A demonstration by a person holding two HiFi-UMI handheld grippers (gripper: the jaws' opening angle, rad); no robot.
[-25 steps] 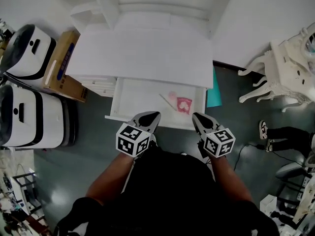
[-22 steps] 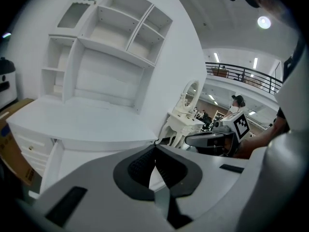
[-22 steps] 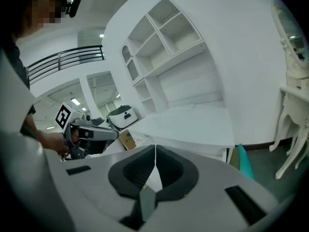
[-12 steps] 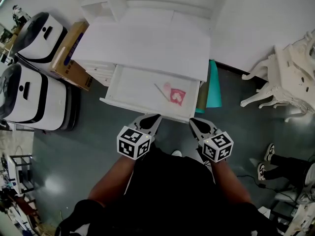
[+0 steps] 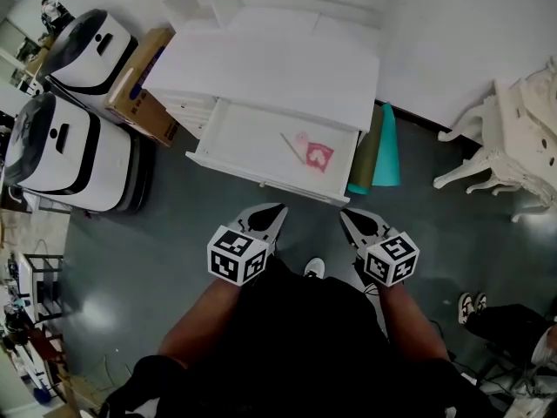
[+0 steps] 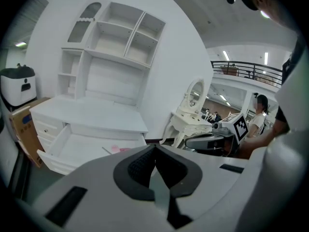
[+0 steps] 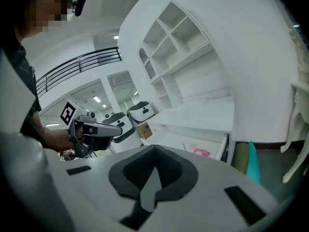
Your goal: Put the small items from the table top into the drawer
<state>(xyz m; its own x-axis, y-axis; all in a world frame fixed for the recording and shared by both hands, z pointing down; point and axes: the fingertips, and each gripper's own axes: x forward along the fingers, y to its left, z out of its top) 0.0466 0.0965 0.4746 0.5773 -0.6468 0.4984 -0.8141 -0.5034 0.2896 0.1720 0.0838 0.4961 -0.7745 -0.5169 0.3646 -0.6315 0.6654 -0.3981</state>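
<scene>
Two empty pairs, left tongs [image 5: 273, 209] and right tongs [image 5: 347, 218], are closed at lower centre, apart from the open white drawer [image 5: 261, 178] holding the pink heart-printed packet [image 5: 316, 156]. Only the left gripper view shows an oval white-framed mirror [image 6: 195, 93].

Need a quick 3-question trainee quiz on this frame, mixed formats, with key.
1. True or false: the drawer is closed.
2. What lies in the drawer? A) a pink packet and a thin stick; B) a mug; C) nothing.
3. Fill in: the jaws of the left gripper and the right gripper are both ____, holding nothing.

Key: 1 false, it is pulled open; 2 A; 3 shut.
</scene>
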